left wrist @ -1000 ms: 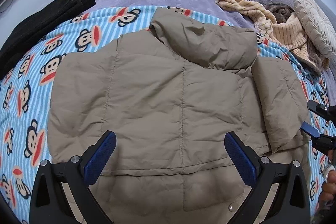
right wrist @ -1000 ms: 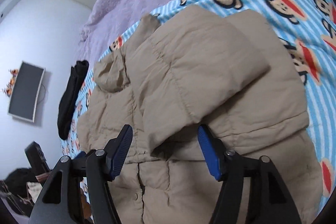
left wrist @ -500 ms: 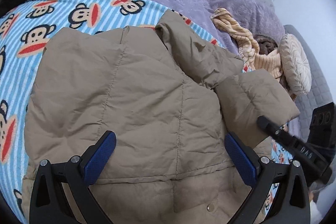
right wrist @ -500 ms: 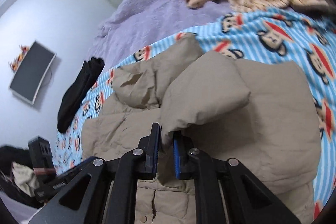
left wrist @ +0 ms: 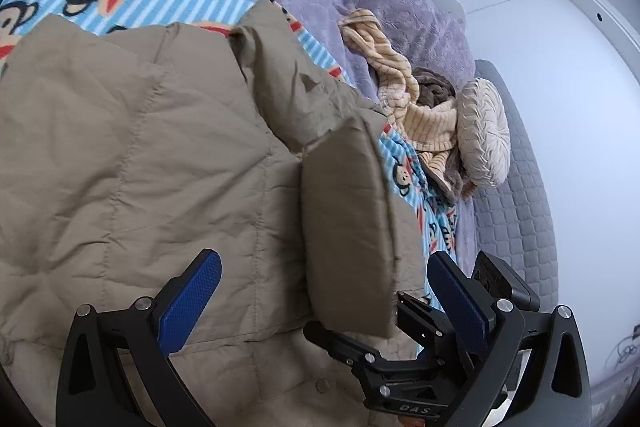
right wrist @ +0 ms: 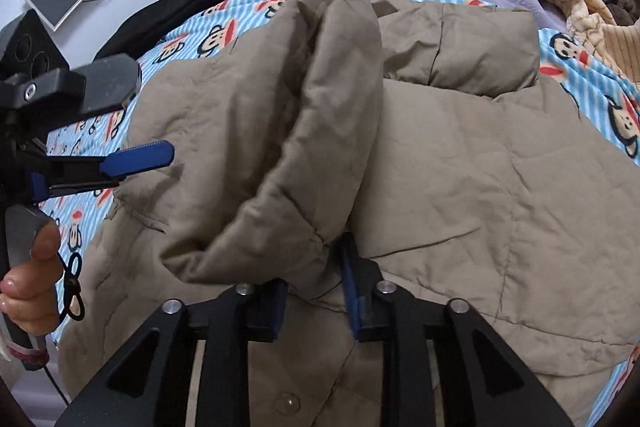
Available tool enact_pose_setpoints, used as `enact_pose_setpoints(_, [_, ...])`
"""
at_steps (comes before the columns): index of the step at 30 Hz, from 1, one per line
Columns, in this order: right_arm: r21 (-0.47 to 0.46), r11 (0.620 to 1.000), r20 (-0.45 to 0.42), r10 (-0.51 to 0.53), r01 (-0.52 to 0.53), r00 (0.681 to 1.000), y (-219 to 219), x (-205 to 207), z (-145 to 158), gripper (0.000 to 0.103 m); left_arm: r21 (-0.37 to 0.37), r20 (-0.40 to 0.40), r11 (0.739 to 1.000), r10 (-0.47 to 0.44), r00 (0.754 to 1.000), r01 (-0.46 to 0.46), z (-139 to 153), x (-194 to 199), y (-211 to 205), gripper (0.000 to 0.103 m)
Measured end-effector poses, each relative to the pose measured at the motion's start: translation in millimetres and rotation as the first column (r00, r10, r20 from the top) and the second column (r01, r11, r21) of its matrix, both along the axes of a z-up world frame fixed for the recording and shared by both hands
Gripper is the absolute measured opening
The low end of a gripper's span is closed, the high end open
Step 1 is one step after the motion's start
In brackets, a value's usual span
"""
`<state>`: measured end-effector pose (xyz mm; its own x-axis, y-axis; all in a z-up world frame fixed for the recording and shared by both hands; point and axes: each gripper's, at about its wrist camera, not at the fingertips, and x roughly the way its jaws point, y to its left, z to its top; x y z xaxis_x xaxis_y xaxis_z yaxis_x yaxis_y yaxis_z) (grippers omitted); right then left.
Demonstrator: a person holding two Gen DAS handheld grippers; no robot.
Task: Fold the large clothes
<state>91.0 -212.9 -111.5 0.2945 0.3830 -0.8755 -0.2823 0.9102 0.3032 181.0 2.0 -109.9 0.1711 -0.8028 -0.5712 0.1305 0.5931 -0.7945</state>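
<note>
sleeve [right wrist: 304,131] now across jacket [right wrist: 500,187]

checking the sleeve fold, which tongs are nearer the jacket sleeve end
Right. The right tongs have the sleeve end between their opening jaws, pads seemingly still touching it. The left tongs hover open over the jacket body, holding nothing.

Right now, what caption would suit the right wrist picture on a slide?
Right gripper, jaws opening, with the tan jacket's sleeve between them, above the monkey-print blanket.
</note>
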Motion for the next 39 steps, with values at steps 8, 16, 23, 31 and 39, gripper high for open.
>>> enact_pose_setpoints(8, [0.003, 0.996, -0.013, -0.084, 0.085, 0.996, -54, -29, 14, 0.073, 0.129, -0.036, 0.990, -0.046, 0.998, 0.050, -18, 11, -33, 0.103])
enact_pose_setpoints(16, [0.165, 0.879, -0.214, -0.411, 0.448, 0.886, -179, -61, -11, 0.073, 0.265, 0.026, 0.962, -0.079, 0.997, 0.069, -9, 11, -66, 0.067])
enact_pose_setpoints(23, [0.364, 0.605, -0.320, -0.633, 0.708, 0.705, -250, -66, -25, 0.073, 0.356, 0.084, 0.934, -0.046, 0.995, 0.013, 2, 5, -52, 0.009])
enact_pose_setpoints(31, [0.441, 0.585, -0.334, -0.597, 0.681, 0.729, -251, -39, -26, 0.073, 0.419, 0.050, 0.908, -0.008, 0.999, -0.014, -25, 1, -17, 0.010])
enact_pose_setpoints(39, [0.343, 0.566, -0.361, -0.658, 0.750, 0.661, -266, -35, -62, 0.042, 0.475, 0.085, 0.879, -0.003, 0.996, -0.038, -29, 4, -23, 0.016])
